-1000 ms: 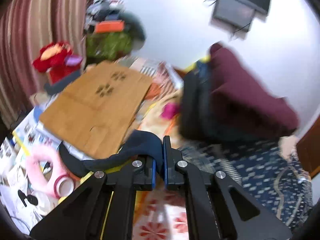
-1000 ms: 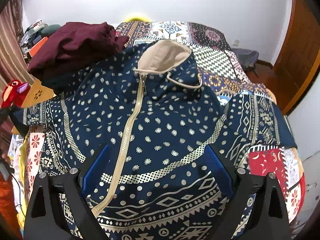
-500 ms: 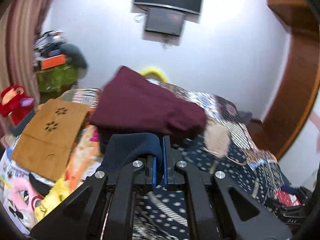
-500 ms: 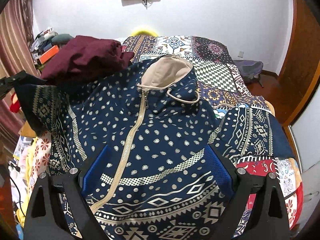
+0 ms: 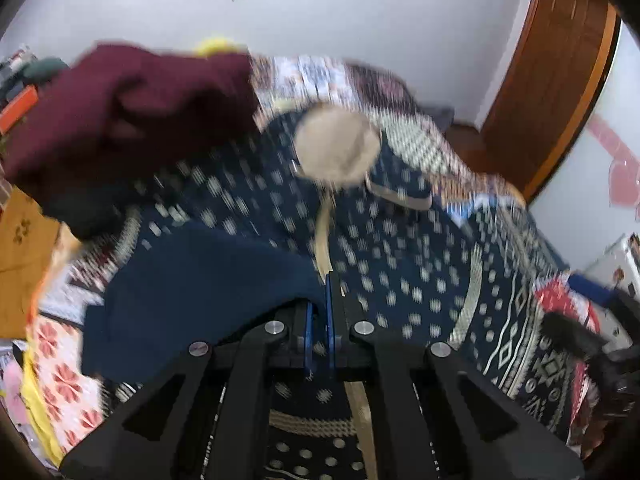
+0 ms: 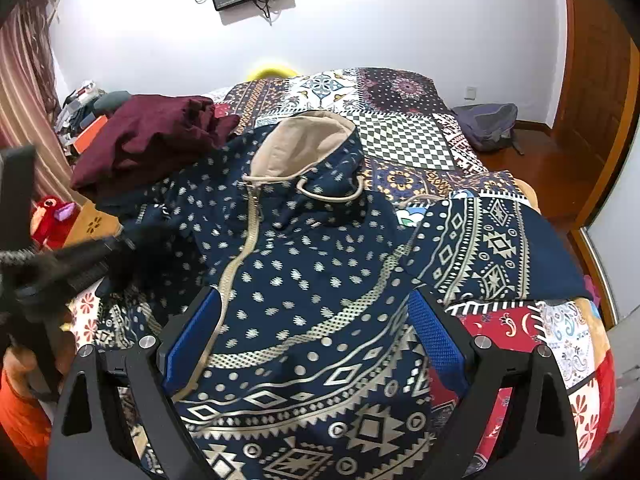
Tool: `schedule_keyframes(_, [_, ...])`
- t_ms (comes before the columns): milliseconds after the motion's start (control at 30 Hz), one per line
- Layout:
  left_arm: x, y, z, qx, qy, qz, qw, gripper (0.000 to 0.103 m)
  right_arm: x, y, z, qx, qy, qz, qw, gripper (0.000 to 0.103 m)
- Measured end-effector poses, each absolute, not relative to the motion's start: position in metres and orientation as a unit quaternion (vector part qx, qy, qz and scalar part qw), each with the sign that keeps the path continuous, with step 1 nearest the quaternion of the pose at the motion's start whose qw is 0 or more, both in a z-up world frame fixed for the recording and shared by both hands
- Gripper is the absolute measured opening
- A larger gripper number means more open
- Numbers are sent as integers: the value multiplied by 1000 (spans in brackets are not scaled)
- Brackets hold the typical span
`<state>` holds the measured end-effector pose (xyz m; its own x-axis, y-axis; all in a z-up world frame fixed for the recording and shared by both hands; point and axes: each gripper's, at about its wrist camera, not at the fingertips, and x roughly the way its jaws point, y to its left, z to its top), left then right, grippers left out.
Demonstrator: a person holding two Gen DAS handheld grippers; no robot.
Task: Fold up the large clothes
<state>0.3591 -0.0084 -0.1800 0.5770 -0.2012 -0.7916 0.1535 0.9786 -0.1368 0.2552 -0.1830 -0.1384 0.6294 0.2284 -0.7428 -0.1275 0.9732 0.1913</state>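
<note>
A navy hooded jacket point(image 6: 304, 264) with white dots, gold bands and a beige zipper lies face up on the bed, its beige-lined hood point(image 6: 296, 148) toward the far wall. My left gripper point(image 5: 319, 312) is shut on the jacket's left sleeve point(image 5: 192, 292), whose plain navy inside shows, and holds it over the jacket's front. This gripper shows blurred at the left of the right wrist view point(image 6: 80, 264). My right gripper point(image 6: 312, 344) is open and empty above the jacket's lower front. The right sleeve point(image 6: 492, 248) lies spread to the right.
A pile of maroon clothes point(image 6: 152, 140) sits on the bed's far left, touching the jacket's shoulder. The patchwork bedspread point(image 6: 400, 96) covers the bed. A grey backpack point(image 6: 488, 124) lies on the floor at right by a wooden door point(image 6: 592, 92). Clutter and a curtain stand at left.
My left gripper has swung from the bed's left side to over the jacket, carrying the sleeve across its front. My right gripper has risen and tilted slightly, staying open.
</note>
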Motion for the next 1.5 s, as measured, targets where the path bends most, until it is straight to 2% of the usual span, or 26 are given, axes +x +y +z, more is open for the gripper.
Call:
schedule_keyframes(100, [361,-20,-205,-13,499,-121,858,4,254,-185,-140,56,420,99,900,93])
schedule_keyframes(233, [351,-27,-219,4,521,-137,843,7,253,-180,-141,39,420,95,902,93])
schedule_keyframes(333, [341,-22,-217,3,526,-140,839,23,252,-174,-140,24,420,96,902,93])
schedule_keyframes(400, [334,-14,-209,-3,518,-138,844,45,252,-170,-138,14,417,96,904,93])
schedule_keyframes(467, [328,-4,-199,-9,504,-138,853,52,251,-163,-133,-3,411,96,907,93])
schedule_keyframes(567, [313,15,-179,-5,479,-130,868,54,248,-147,-123,-38,393,104,913,93])
schedule_keyframes(667, [299,38,-161,4,451,-101,887,62,247,-124,-114,-77,375,124,916,93])
schedule_keyframes(967, [254,143,-134,-51,405,16,913,68,252,-33,-114,-159,366,224,889,93])
schedule_keyframes(1200, [226,200,-146,-65,399,98,909,68,255,36,-132,-192,393,302,847,93])
schedule_keyframes(1500, [207,236,-175,-89,412,130,897,68,270,109,-177,-239,434,335,801,93])
